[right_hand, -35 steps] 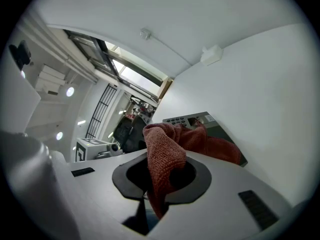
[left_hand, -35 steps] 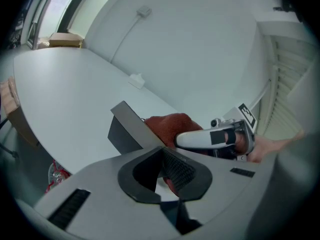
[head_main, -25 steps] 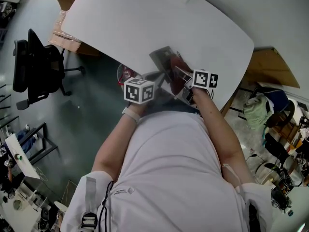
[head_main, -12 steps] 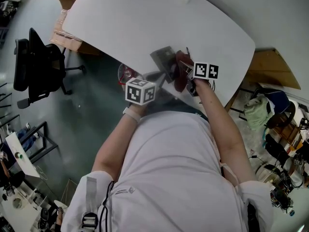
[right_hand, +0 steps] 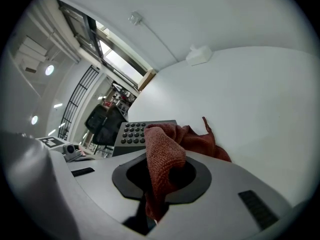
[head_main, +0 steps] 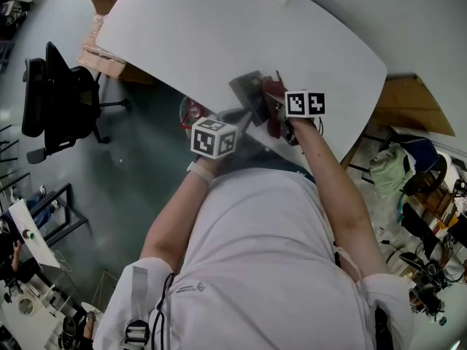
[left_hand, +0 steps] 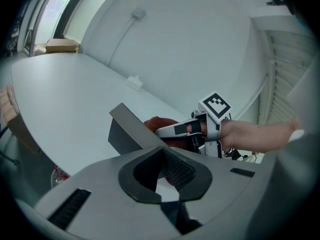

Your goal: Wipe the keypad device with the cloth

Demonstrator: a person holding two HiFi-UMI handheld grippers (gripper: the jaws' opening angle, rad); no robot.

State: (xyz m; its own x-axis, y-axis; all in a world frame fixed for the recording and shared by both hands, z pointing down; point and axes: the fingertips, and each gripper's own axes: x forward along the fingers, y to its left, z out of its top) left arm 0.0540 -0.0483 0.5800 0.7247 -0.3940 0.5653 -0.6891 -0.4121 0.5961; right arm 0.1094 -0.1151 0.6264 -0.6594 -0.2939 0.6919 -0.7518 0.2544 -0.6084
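From the head view, the grey keypad device [head_main: 246, 87] is seen on the white worktop [head_main: 204, 28], with the red cloth [head_main: 274, 97] against it. In the left gripper view, its near corner is pinched between the narrowly parted jaws of the left gripper [left_hand: 162, 176]. In the right gripper view, the cloth is clamped by the closed right gripper [right_hand: 159, 184].

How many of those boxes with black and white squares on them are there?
2. One cube rides on the left gripper, near the edge of the table. The other cube rides on the right gripper, beside the red cloth. None looks hidden.
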